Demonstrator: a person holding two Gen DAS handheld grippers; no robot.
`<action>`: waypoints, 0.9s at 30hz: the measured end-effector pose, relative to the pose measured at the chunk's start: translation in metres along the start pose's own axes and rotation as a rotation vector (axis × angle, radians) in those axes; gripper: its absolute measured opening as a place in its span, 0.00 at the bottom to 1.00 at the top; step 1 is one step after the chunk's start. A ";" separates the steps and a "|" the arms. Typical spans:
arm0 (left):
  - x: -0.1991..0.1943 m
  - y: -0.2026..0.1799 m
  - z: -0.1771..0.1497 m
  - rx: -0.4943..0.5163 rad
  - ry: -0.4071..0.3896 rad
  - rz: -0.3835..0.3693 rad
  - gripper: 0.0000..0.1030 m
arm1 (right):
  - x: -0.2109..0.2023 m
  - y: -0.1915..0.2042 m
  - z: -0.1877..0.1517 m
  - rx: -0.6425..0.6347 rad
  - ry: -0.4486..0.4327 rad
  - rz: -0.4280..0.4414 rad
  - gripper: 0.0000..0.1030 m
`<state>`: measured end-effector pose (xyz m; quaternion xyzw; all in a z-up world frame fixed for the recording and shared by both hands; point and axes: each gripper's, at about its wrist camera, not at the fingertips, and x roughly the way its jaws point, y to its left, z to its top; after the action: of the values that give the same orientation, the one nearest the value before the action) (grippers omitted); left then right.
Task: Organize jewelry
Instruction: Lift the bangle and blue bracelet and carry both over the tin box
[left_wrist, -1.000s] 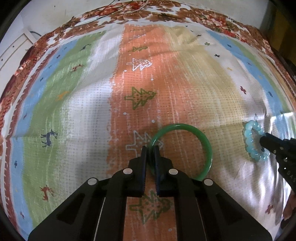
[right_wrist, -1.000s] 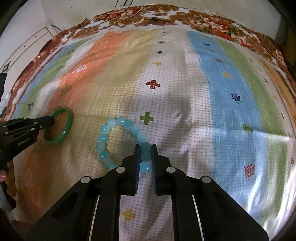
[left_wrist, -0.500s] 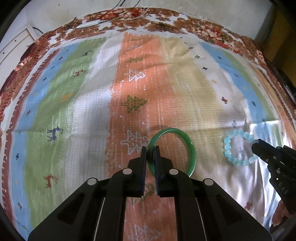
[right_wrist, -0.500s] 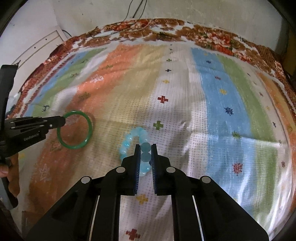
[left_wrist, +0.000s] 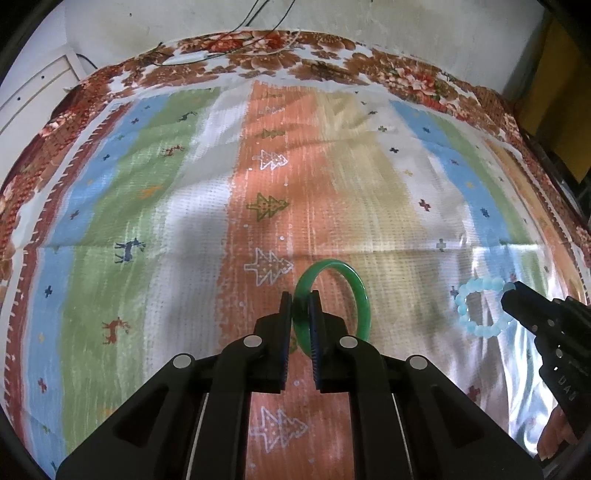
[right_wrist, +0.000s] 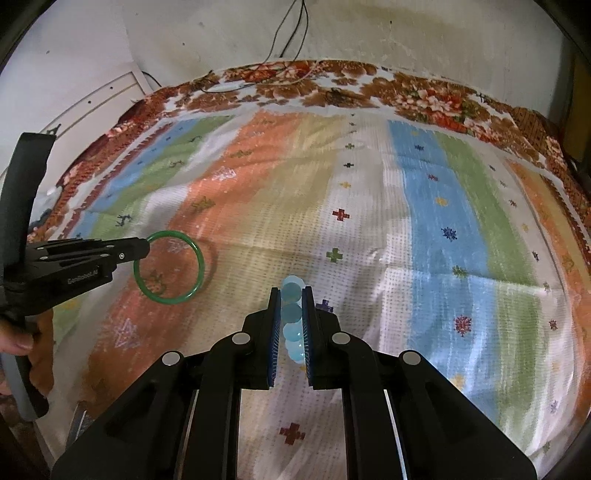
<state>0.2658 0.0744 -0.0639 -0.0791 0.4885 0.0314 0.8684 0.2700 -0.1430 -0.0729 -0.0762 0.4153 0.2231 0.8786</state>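
The left gripper (left_wrist: 301, 306) pinches a green bangle (left_wrist: 360, 295), lifted clear of a striped cloth (left_wrist: 166, 221). To its right, the right gripper (right_wrist: 291, 306) clamps a blue bead bracelet (right_wrist: 291, 312), also held above the cloth.

A smooth, glossy green stone-like bangle (left_wrist: 360, 295), a plain closed ring, hangs on edge above the striped cloth, pinched at its rim. Well apart to its right, a bracelet of round, translucent pale-blue beads (left_wrist: 480, 308) hangs likewise, a few beads pinched, its loop drooping.
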 end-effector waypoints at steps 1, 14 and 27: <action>-0.004 -0.001 -0.001 0.001 -0.006 -0.001 0.08 | -0.003 0.002 -0.001 -0.006 -0.005 -0.002 0.11; -0.048 -0.001 -0.021 -0.024 -0.053 -0.045 0.08 | -0.045 0.019 -0.010 -0.037 -0.067 0.047 0.11; -0.100 -0.006 -0.052 -0.010 -0.115 -0.106 0.08 | -0.086 0.032 -0.030 -0.052 -0.116 0.088 0.11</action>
<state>0.1712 0.0617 -0.0044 -0.1074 0.4328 -0.0076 0.8950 0.1869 -0.1525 -0.0251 -0.0678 0.3607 0.2763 0.8883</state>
